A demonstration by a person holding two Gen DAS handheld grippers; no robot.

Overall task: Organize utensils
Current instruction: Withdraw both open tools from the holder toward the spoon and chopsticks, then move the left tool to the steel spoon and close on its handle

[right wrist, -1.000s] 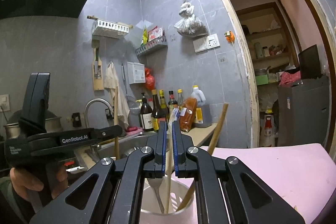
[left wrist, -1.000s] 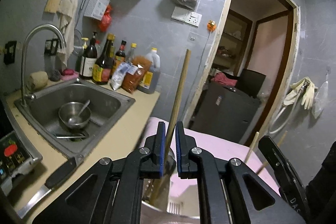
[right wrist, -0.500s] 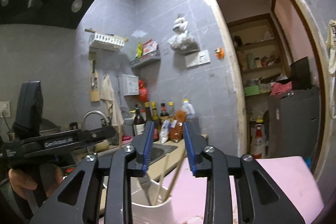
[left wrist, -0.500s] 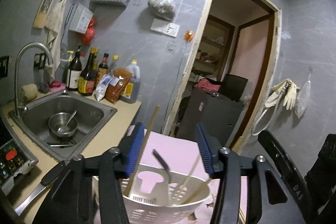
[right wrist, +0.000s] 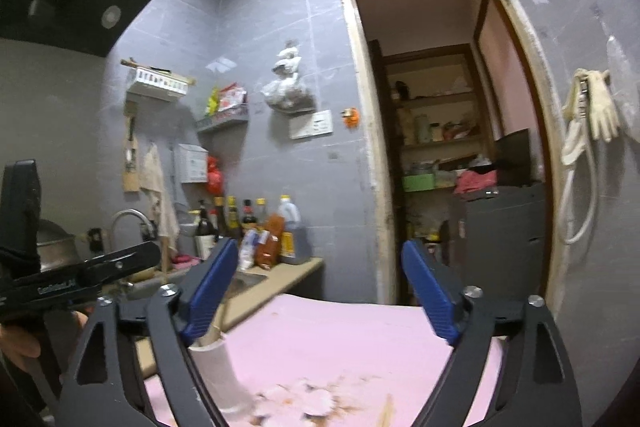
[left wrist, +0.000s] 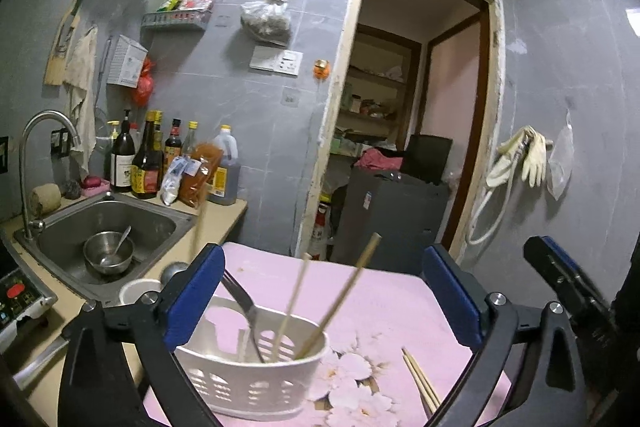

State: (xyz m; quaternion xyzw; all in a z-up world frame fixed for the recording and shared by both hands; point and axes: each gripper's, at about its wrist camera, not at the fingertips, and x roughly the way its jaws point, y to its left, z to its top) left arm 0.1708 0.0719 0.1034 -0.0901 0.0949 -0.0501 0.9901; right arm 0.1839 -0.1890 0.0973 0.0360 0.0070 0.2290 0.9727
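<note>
Since one second ago: both sets of jaws gone from nearly closed on a chopstick each to fully spread, both sticks released. Left gripper [left wrist: 322, 291] now wide open, nothing between the blue pads [left wrist: 195, 297], positioned above and just behind the white utensil basket [left wrist: 256, 383]. Right gripper [right wrist: 316, 291] likewise wide open and empty, raised over the pink floral mat [right wrist: 340, 343], with the basket [right wrist: 218, 371] at lower left, partly hidden behind the left finger.

Basket position: on the pink mat [left wrist: 384, 307], near its left edge, beside the counter [left wrist: 216, 223]. Contents visible in the left wrist view: two chopsticks [left wrist: 340, 303] leaning up and to the right, tips clear of the rim, plus a dark-handled fork [left wrist: 242, 303] slanted to the left. Further pair of chopsticks [left wrist: 420, 381] flat on the mat, right of the basket, apart from it, lower end hidden behind the right finger. Blurred pale stick [left wrist: 199, 223] over the counter edge, left of the basket; resting place cannot be told.

Surroundings: steel sink [left wrist: 156, 231] at left holding a metal bowl [left wrist: 108, 253] with a spoon; row of sauce bottles [left wrist: 148, 163] against the tiled wall; open doorway [left wrist: 416, 131] behind the mat; rubber gloves [left wrist: 524, 159] hung on the right wall. Right wrist view blurred along the bottom edge; detail of mat pattern and stick there unclear.
</note>
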